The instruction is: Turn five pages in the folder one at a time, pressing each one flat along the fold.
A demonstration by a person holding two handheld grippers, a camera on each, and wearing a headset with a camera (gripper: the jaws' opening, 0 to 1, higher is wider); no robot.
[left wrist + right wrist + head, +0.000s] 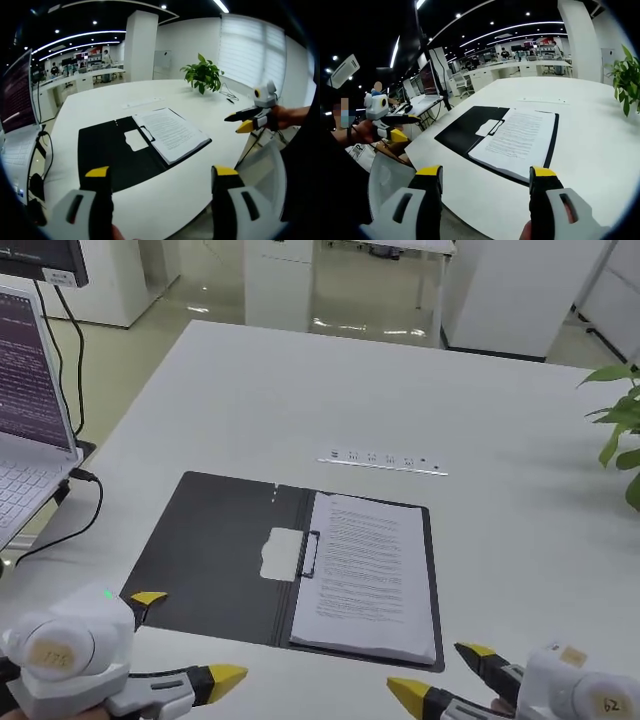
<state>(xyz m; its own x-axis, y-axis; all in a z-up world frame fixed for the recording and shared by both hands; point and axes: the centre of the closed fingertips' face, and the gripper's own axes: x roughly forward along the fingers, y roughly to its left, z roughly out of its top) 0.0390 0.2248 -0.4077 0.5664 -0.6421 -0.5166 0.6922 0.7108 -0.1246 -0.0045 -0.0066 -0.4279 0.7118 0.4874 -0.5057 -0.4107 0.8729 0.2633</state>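
Both left tongs (189, 636) and right tongs (440, 669) gape empty near the black plastic folder (200, 550); pinching several white printed pages (365, 570) together risks miscounting

One bench (300, 380) carries one black folder (215, 560), open at mid-frame. In it are one stack of printed pages (365, 575) on the right half, one black clip (311, 553) at the fold and one white card (282, 553). Above it is one white power strip (385, 461). There is one laptop (25, 440) at the left edge and one plant (620, 420) at the right edge. Two grippers show along the bottom, the left gripper (189, 637) and the right gripper (440, 671), each with two yellow-tipped jaws.
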